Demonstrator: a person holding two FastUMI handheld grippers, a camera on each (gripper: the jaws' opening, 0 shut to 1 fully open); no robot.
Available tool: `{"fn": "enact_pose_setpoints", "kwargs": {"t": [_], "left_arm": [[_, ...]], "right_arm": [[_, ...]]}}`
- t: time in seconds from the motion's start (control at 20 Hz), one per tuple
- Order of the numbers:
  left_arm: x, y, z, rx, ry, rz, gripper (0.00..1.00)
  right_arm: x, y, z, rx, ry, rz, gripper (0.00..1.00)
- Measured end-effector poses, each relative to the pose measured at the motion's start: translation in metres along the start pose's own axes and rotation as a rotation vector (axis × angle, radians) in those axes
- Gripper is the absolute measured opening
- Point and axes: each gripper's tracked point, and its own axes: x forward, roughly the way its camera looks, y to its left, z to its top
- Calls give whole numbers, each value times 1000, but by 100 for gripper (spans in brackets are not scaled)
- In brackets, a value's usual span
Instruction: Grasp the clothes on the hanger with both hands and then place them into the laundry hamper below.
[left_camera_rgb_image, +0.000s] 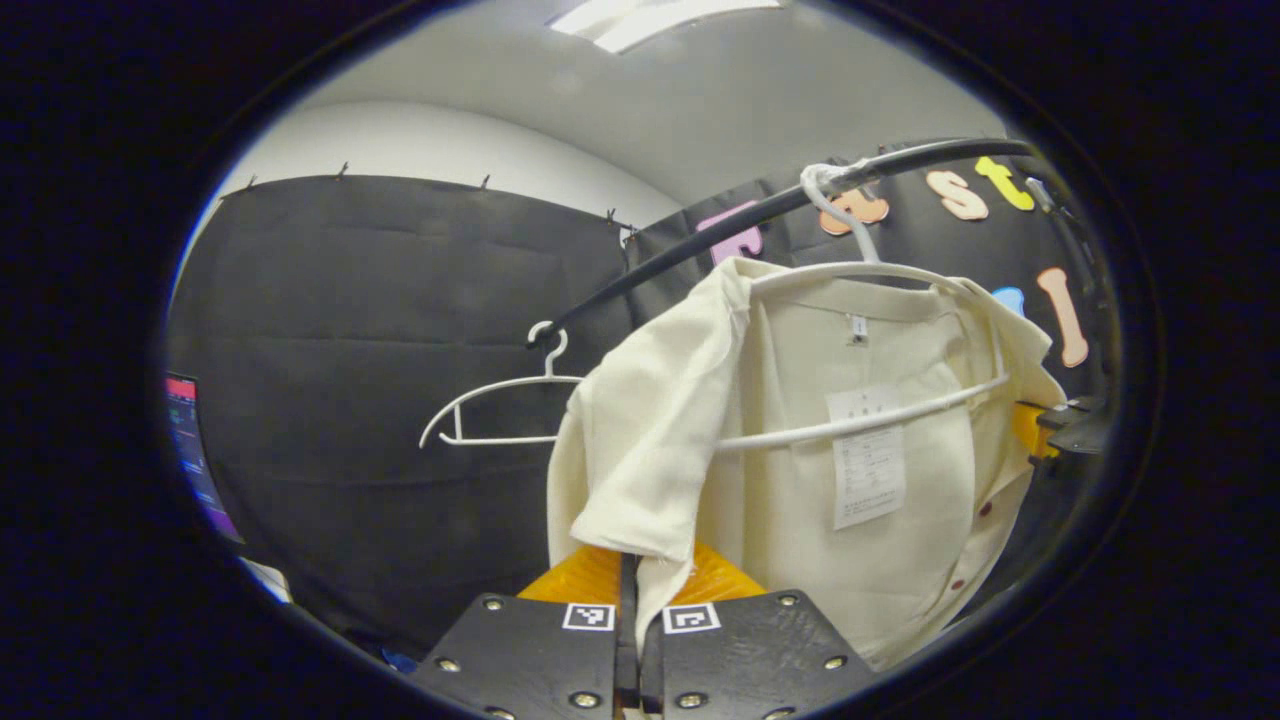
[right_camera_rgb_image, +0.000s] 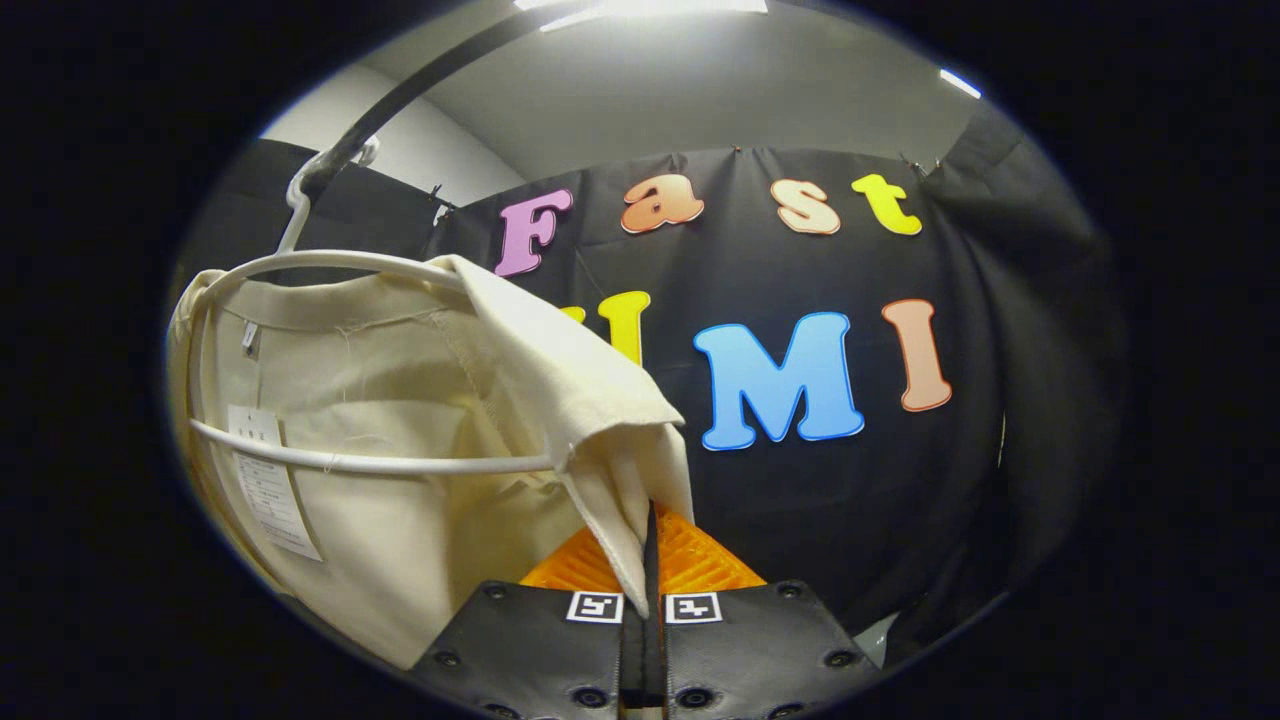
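A cream shirt (left_camera_rgb_image: 800, 440) hangs on a white hanger (left_camera_rgb_image: 870, 270) from a black rail (left_camera_rgb_image: 760, 215). In the left gripper view my left gripper (left_camera_rgb_image: 633, 575) is shut on the hem of the shirt's near sleeve (left_camera_rgb_image: 640, 450), cloth pinched between its fingers. In the right gripper view the same cream shirt (right_camera_rgb_image: 400, 400) hangs on its hanger (right_camera_rgb_image: 330, 262), and my right gripper (right_camera_rgb_image: 650, 560) is shut on the tip of the other sleeve (right_camera_rgb_image: 610, 440). My right gripper (left_camera_rgb_image: 1060, 430) also shows at the shirt's far side in the left gripper view.
A second, bare white hanger (left_camera_rgb_image: 500, 400) hangs farther left on the rail. A lit screen (left_camera_rgb_image: 195, 450) stands at the left edge. The black cloth wall (right_camera_rgb_image: 900, 450) closes off the booth behind the shirt.
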Motion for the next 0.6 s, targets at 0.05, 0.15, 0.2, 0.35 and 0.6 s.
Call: {"fn": "enact_pose_setpoints", "kwargs": {"t": [0.05,0.15,0.2,0.35,0.6], "left_arm": [[-1,8,5,12,-12,12,2],[-6,21,16,31,-39,26,2],[-7,26,22,41,-52,31,3],[-10,40,39,52,-86,45,2],[-10,63,67,41,-133,51,2]], "right_arm": [[-1,-5,4,-6,-10,-10,1],[-4,-18,13,-13,-38,-38,1],[-5,-25,18,-17,-52,-53,1],[-9,-44,32,-28,-101,-98,1],[-5,-61,45,-17,-146,-125,0]]}}
